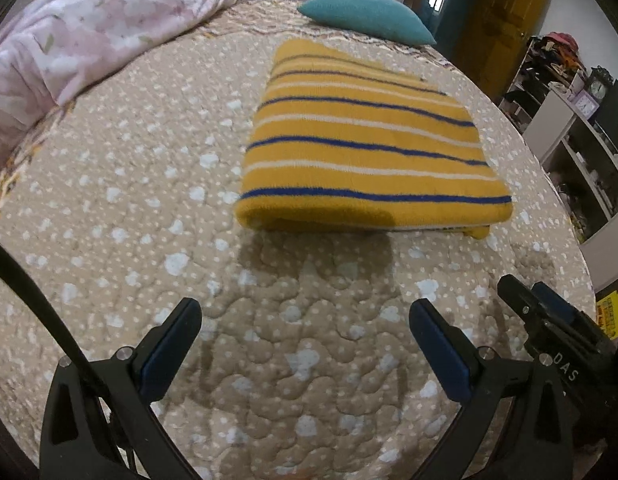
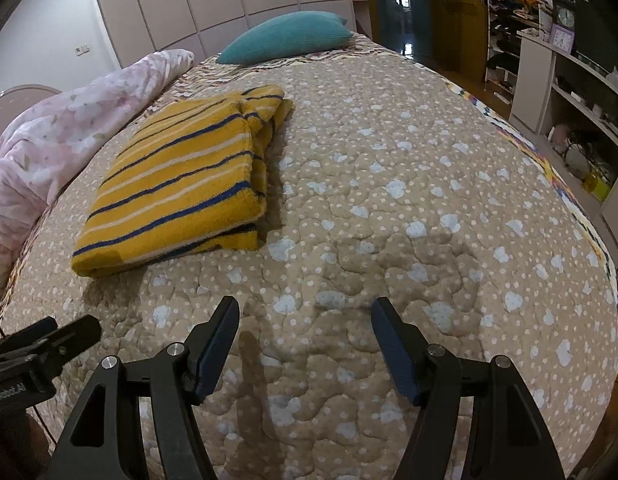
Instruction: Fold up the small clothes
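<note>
While the folded garment (image 1: 365, 140) sits at twelve o'clock on the bed (image 1: 269, 360), left gripper (image 1: 305, 320) and right gripper (image 2: 305, 320) hover spread, empty; best just square loose right-side layers gently.

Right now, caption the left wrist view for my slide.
Open left gripper hovers before folded striped garment on quilted bed.

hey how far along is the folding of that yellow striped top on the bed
Done: the yellow striped top lies folded into a compact rectangle on the quilted bedspread. In hand: nothing; the left gripper and right gripper are both open and empty, short of it. Left: perhaps tidying the uneven layers at its right edge; no other unfolded small clothes show.
</note>
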Demonstrator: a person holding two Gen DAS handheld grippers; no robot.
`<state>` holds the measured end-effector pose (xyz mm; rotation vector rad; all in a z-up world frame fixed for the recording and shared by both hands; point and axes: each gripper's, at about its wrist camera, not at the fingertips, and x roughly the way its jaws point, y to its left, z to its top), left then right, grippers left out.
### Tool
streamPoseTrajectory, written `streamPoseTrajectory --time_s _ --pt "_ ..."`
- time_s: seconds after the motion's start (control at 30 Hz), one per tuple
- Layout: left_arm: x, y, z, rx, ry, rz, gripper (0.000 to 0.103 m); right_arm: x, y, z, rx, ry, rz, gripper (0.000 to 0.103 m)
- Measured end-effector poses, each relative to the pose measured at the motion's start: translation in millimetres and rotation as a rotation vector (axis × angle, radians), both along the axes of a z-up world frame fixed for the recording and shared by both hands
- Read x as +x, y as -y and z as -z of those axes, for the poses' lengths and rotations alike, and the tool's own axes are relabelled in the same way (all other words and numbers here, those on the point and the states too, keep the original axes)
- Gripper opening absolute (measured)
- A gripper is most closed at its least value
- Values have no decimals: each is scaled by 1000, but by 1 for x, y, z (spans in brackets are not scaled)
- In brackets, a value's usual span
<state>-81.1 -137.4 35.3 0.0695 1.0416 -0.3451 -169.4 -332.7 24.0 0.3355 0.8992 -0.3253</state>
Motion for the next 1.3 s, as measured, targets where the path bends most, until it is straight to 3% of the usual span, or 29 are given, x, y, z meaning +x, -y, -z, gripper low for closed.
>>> streamPoseTrajectory --time_s 0.23,1.3 --pt "-13 0 -9 52 91 -1 103 3 -10 -1 -39 -5 -28 74" --pt "-8 -3 2 70 87 36 102 16 -30 1 -86 -24 -85 76"
